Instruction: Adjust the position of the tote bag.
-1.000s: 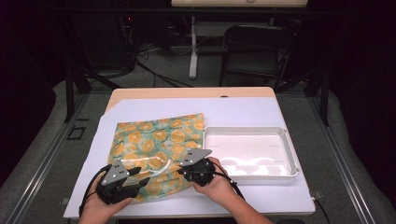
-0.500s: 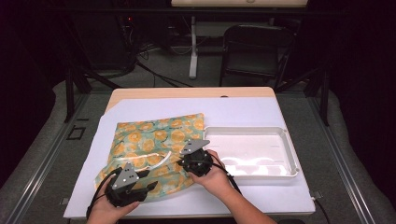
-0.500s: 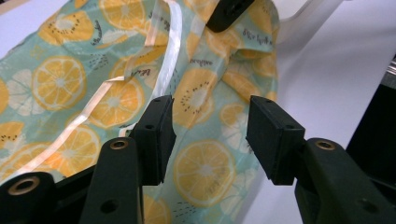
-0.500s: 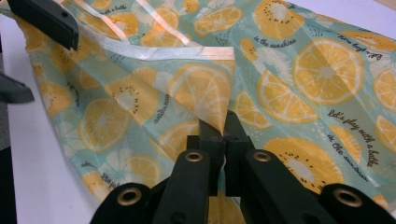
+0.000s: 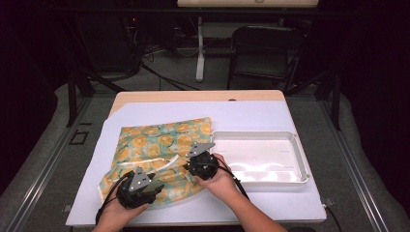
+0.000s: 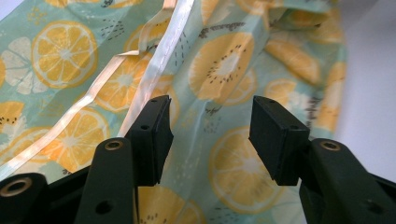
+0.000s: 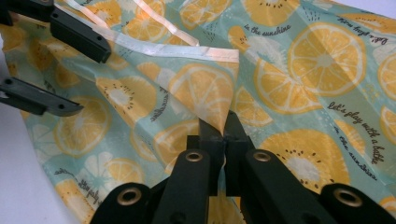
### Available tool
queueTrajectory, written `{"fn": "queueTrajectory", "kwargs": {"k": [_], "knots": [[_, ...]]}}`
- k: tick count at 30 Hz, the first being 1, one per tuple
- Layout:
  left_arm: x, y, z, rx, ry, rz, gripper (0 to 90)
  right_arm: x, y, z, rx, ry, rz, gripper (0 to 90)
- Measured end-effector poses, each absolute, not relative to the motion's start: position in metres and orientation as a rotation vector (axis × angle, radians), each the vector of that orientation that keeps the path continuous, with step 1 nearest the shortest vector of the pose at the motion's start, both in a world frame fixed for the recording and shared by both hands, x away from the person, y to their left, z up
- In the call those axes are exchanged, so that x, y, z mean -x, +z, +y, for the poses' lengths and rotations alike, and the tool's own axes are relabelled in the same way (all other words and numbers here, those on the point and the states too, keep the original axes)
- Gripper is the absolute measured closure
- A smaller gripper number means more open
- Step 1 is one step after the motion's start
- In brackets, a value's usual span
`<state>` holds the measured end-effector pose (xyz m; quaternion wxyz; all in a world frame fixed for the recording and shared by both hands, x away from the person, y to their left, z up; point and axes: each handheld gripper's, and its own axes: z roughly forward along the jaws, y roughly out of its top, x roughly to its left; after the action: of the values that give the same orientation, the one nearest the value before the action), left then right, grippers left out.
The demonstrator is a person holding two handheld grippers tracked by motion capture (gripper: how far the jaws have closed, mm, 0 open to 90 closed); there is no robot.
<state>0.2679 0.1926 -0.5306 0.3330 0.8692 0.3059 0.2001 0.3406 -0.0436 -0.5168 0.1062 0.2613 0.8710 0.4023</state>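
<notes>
Both grippers are seen low on the citrus-print cloth [image 5: 159,152], which is spread beside the white tray [image 5: 300,164]. Left gripper [image 6: 210,140]: jaws are held apart over the cloth, nothing between them. Right gripper [image 7: 223,140]: a raised fold is pinched tight.

Overhead table view; two close claw-mounted views

A grey floor [image 5: 159,77] was seen beyond the table [image 5: 198,95]. A dark chair [image 5: 263,50] and a white stand [image 5: 200,48] were placed there, surrounded by darkness.
</notes>
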Motion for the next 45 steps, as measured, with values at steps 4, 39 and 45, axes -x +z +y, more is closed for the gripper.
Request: {"fn": "queueTrajectory", "kwargs": {"k": [4, 39, 45], "knots": [[-0.27, -0.533, 0.191, -2.293, 0.549, 0.804, 50.9, -0.341, -0.518, -0.043, -0.778, 1.197, 2.559, 90.0], [-0.28, -0.553, 0.173, -2.373, 0.577, 0.835, 59.6, -0.34, -0.526, -0.037, -0.742, 1.157, 2.609, 90.0], [-0.278, -0.555, 0.171, -2.378, 0.567, 0.807, 73.9, -0.338, -0.529, -0.036, -0.741, 1.149, 2.618, 90.0]]}}
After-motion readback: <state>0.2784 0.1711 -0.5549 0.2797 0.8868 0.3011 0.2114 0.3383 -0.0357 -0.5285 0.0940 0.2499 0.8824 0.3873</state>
